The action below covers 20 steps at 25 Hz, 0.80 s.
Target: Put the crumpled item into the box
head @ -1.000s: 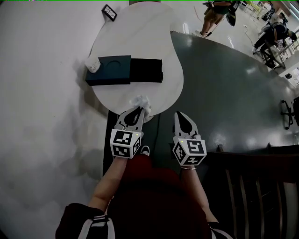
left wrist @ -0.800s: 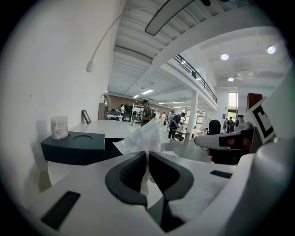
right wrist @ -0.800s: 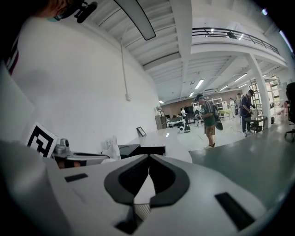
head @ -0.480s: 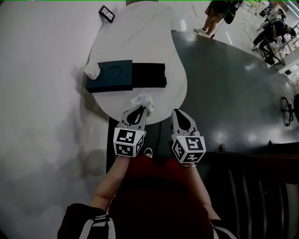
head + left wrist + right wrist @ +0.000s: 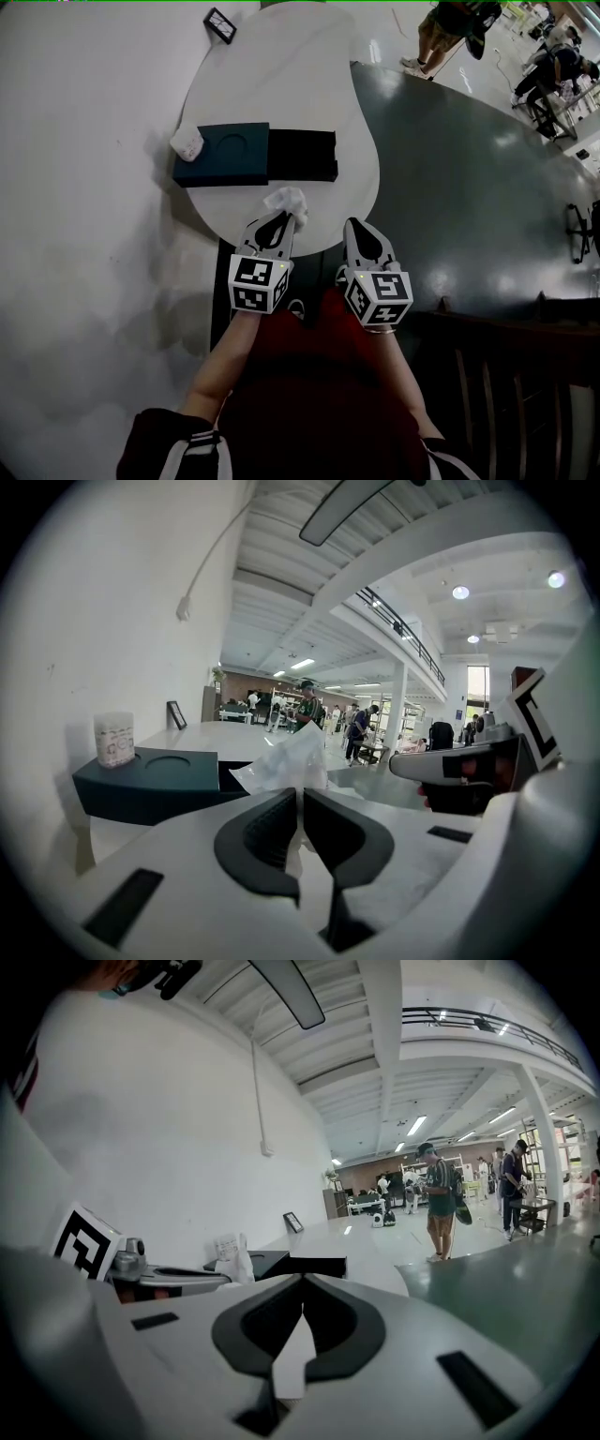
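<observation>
While the left gripper hangs on the near side of the box, its fingers are pressed together on a crumpled white paper wad. The left gripper view confirms it: the two dark pads are closed on the wad, which bunches up above the tips and blocks part of the box behind it. The wad sits just short of the box's black half and is apart from it, not inside. From these angles there's no telling whether the paper touches the desk or is lifted off it.

Over to the right gripper. It sits beside the left one, nearer the person than the box and off toward the box's black end, at the desk's edge. Its own view shows the fingers closed tip to tip with nothing between them.

On the box's teal end, the far side from the black half, stands a small white patterned cup, upright next to a round recess in the lid. Beyond the box, at the far rim of the desk, there's a small framed picture. Well past the box's black end, a person stands on the dark green floor.
</observation>
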Available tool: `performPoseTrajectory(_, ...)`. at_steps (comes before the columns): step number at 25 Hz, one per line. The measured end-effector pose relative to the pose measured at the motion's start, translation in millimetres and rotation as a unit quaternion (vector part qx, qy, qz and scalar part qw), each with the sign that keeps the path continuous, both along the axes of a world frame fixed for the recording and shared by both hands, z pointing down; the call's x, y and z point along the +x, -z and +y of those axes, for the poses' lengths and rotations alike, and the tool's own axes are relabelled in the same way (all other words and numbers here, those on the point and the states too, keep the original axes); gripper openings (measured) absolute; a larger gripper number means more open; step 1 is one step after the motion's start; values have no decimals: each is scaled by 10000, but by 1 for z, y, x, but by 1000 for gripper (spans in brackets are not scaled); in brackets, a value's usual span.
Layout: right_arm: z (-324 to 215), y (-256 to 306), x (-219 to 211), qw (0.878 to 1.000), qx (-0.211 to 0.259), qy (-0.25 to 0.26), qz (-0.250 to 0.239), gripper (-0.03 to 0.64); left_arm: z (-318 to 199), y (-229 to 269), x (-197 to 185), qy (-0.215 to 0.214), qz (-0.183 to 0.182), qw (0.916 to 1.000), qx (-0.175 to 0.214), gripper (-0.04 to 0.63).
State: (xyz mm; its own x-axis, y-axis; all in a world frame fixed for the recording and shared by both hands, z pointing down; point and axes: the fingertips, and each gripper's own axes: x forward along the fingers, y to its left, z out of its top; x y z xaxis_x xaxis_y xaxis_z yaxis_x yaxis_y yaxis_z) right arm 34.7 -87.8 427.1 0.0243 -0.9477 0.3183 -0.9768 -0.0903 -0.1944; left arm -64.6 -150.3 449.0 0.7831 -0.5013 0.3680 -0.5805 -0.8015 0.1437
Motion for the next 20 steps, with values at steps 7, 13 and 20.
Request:
performPoseTrajectory(7,-28,-2,28,9996,38,264,-46,15,-23,-2,17,320,-81,9995,20,41)
performPoseTrajectory(13,-61,-5,58,9977,6,665,-94,15,-50,-3,39,764,-146,9970,-1,41)
performPoseTrajectory(20,-96,-11,85,9929,-18,1171,-225,15,-72,-4,57,1256,-327,9915,-32,41)
